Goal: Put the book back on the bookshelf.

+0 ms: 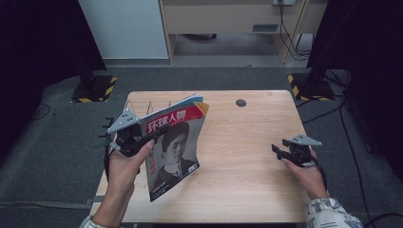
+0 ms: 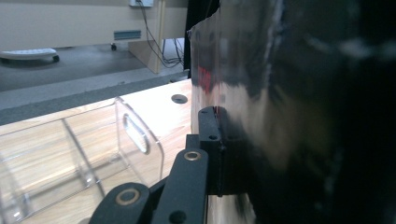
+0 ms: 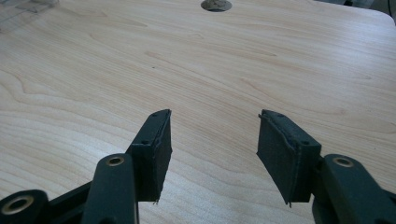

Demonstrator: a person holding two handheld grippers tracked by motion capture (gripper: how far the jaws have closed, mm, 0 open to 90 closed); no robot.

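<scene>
At the left, a magazine (image 1: 175,145) is held lifted and tilted above the table (image 1: 247,166) by the left gripper (image 1: 151,137), whose jaws are pressed together on the magazine's left edge. In the left gripper view the glossy cover (image 2: 243,112) rises just beside the near jaw and curves away to the right. The step in hand is judged to be the carrying of the magazine toward the clear acrylic rack (image 2: 93,154), which stands just beyond and to the left of that gripper. For the next move, the lower edge would have to be lined up over one of the rack's slots and kept upright while it is lowered; the thin, limp pages are likely to sag or fan out.

The cover is slick and reflective, with a red title band and a portrait. The rack is made of transparent, rounded-cornered dividers with an oval cut-out. The table is pale wood grain, with a round cable hole (image 1: 241,102).

At the right, the right gripper (image 1: 279,151) is held low over bare wood, its flat dark pads (image 3: 156,154) spread and nothing between them.
</scene>
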